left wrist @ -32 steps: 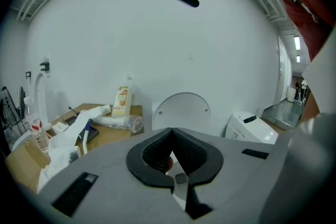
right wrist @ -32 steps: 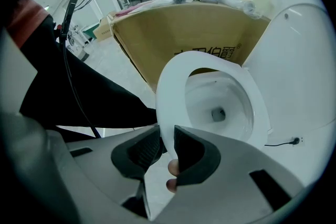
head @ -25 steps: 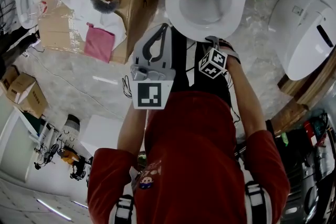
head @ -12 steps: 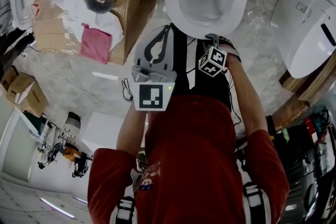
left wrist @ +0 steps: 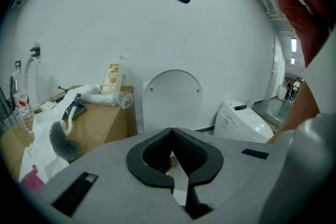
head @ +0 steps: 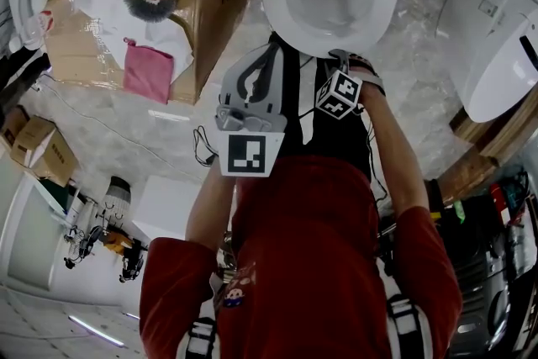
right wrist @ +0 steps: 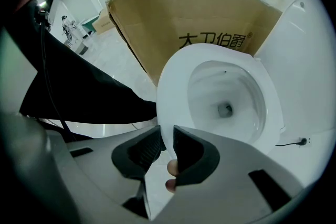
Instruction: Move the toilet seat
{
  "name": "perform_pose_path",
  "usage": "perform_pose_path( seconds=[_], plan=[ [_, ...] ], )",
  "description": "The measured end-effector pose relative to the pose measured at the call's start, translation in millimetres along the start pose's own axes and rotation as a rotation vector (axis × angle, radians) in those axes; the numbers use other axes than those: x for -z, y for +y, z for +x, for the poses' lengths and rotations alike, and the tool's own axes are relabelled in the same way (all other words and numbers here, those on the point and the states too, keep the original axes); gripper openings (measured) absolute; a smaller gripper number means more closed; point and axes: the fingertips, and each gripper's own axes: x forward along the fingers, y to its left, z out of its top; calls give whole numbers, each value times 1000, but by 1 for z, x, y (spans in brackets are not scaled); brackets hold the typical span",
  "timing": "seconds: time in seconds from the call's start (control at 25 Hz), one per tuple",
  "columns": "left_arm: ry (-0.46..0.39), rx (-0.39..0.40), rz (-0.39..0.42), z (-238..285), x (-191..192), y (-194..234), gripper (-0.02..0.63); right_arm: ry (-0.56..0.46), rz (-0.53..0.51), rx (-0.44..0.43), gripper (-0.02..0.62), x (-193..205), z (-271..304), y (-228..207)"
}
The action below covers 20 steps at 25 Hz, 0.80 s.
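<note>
Lift advice: the white oval plastic toilet seat (right wrist: 172,92) lies flat on the bowl with its hinge at the far side. I'd swing the front edge up in an arc about that hinge, not pull straight up or toward the body. Keep the bite deep on the rim, since the smooth plastic looks slippery and a shallow pinch could slide off. The raised white lid (left wrist: 172,99) behind probably acts as the stop, so slow down near vertical.

Right gripper (right wrist: 167,136): jaws only narrowly apart, with the seat's front rim filling the gap. Both pads look pressed onto it.

Left gripper (left wrist: 171,132): jaws tip to tip with nothing between them, held clear of the toilet and aimed at the wall.
</note>
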Motion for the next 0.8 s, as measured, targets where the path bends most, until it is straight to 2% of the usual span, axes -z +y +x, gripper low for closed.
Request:
perform_pose_path(
  seconds=[0.24, 0.4, 0.56, 0.8],
  plan=[
    [16, 6, 5, 3, 10, 0, 11, 0, -1, 2, 71, -1, 9, 0],
    [23, -1, -20, 3, 17, 0, 11, 6, -15, 5, 69, 2, 16, 0],
    [47, 10, 3, 3, 26, -1, 11, 16, -17, 7, 69, 3, 27, 0],
    [68, 11, -21, 1, 39, -4, 11, 35, -23, 5, 69, 8, 43, 0]
  ],
)
